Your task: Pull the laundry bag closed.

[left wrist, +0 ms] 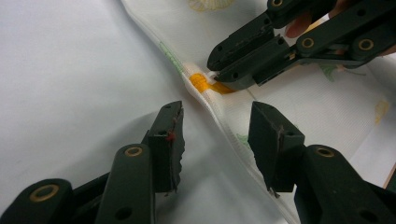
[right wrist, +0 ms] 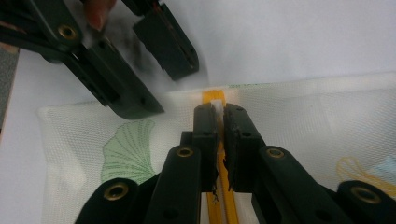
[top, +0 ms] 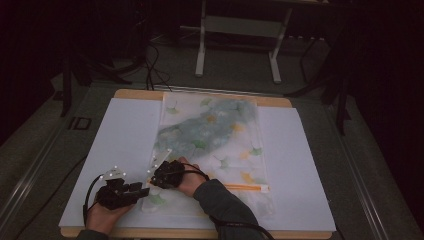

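Table (top: 125, 125), white-covered; beyond it, perhaps dark floor.

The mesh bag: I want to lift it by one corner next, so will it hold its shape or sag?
The mesh bag would likely sag: it lies flat and thin on the white sheet. Its folded contents may slide. The right gripper, shut on the white zipper pull, could drag it.

I see a flat white mesh bag (top: 215, 145) printed with green and yellow ginkgo leaves, lying lengthwise on the white sheet (top: 125, 150); grey-blue contents show through its far half; its orange zipper (top: 245, 187) runs across the near end, the white pull (right wrist: 216, 106) at the bag's left edge.
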Available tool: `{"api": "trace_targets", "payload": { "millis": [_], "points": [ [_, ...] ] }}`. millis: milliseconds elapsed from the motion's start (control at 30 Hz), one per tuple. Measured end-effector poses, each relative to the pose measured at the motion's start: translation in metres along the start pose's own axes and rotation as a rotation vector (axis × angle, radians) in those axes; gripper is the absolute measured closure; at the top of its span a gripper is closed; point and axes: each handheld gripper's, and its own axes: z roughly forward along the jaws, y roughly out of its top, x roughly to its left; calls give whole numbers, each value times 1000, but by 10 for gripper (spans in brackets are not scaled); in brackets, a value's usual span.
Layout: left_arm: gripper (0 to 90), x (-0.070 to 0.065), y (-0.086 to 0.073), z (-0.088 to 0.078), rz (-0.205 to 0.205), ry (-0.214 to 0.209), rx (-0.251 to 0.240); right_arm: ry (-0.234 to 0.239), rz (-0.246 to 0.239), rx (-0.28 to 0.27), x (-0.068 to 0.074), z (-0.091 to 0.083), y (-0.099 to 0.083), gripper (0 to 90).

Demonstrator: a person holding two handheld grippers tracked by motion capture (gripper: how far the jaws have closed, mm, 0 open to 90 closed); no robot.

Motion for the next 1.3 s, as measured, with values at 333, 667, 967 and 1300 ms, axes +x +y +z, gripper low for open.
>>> {"api": "trace_targets", "payload": {
  "millis": [333,667,967,1300],
  "points": [
    [604,1,4,10,-21,-42,22,-5,-6,-10,1,-8,0,843],
    [657,2,5,13,-20,-54,32,-9,-29,-12,3,-10,2,843],
    [786,0,7,15,-4,-69,60,-7,-39,-14,4,-13,3,843],
    [881,2,5,16,-26,-99,65,-6,-40,-6,4,-13,0,843]
  ]
}}
